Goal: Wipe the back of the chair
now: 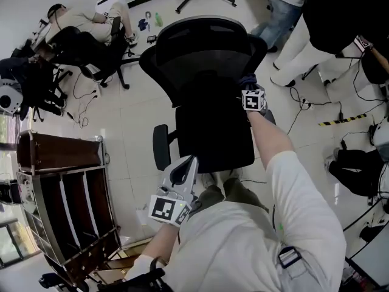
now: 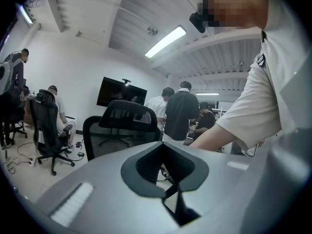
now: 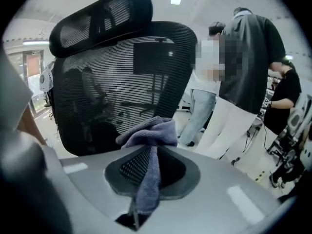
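A black mesh office chair (image 1: 203, 72) stands in the middle of the head view, its seat toward me. My right gripper (image 1: 250, 90) is at the right edge of the chair's back, shut on a grey-purple cloth (image 3: 150, 133). In the right gripper view the cloth bunches just in front of the mesh back (image 3: 122, 77), under the headrest (image 3: 100, 18); whether it touches the mesh I cannot tell. My left gripper (image 1: 184, 170) hangs low by the seat's front left corner, jaws together and holding nothing. Its own view shows the chair (image 2: 122, 126) from the side.
A dark wooden rack (image 1: 61, 181) stands to the left. People sit on another black chair (image 1: 100, 50) at the far left, and others stand at the upper right (image 1: 304, 35). Cables (image 1: 304, 105) trail on the white floor. A screen (image 2: 122, 92) hangs on the wall.
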`<action>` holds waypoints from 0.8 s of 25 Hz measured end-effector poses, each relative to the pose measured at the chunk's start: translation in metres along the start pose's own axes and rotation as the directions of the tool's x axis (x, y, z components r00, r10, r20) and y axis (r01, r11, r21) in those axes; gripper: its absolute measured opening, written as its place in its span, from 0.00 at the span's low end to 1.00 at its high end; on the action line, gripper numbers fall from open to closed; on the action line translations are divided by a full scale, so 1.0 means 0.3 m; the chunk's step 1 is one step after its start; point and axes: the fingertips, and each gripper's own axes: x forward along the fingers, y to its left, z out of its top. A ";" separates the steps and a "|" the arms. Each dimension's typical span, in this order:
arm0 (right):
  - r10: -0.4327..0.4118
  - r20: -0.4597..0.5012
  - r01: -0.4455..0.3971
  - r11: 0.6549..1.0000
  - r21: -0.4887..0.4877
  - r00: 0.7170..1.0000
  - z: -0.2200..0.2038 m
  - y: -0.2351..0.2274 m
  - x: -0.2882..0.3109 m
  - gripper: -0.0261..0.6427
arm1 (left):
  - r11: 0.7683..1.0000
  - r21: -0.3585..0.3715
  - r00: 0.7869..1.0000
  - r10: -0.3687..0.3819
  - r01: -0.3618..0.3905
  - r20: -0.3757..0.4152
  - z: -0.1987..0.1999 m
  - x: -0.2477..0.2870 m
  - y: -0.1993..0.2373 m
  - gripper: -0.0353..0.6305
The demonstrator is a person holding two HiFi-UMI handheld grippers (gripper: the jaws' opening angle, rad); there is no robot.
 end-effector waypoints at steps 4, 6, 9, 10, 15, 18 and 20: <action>0.004 0.011 -0.004 1.000 0.020 1.000 -0.035 -0.115 0.011 0.11 | 0.999 0.017 0.999 -0.030 0.030 -0.016 -0.039 0.093 -0.085 0.15; 0.036 0.003 -0.036 0.999 0.022 0.999 -0.049 -0.070 0.038 0.11 | 1.000 0.019 1.000 -0.025 0.025 -0.019 -0.051 0.121 -0.089 0.15; 0.135 0.006 -0.134 0.991 -0.024 0.991 -0.066 0.150 0.070 0.11 | 1.000 0.016 1.000 0.011 -0.010 -0.017 -0.049 0.116 -0.067 0.15; 0.172 0.008 -0.172 0.984 -0.041 0.985 -0.079 0.244 0.086 0.11 | 0.999 0.019 0.999 0.028 -0.028 -0.015 -0.052 0.108 -0.056 0.15; 0.364 -0.058 -0.368 0.920 -0.136 0.930 -0.230 0.792 0.191 0.11 | 0.983 0.033 0.983 0.182 -0.182 -0.008 -0.124 -0.033 0.059 0.15; 0.431 -0.075 -0.438 0.883 -0.168 0.899 -0.246 1.015 0.227 0.11 | 0.961 0.023 0.961 0.276 -0.276 -0.017 -0.156 -0.142 0.144 0.15; 0.451 -0.092 -0.461 0.867 -0.191 0.888 -0.246 1.116 0.260 0.11 | 0.943 0.010 0.942 0.333 -0.333 -0.028 -0.172 -0.211 0.210 0.15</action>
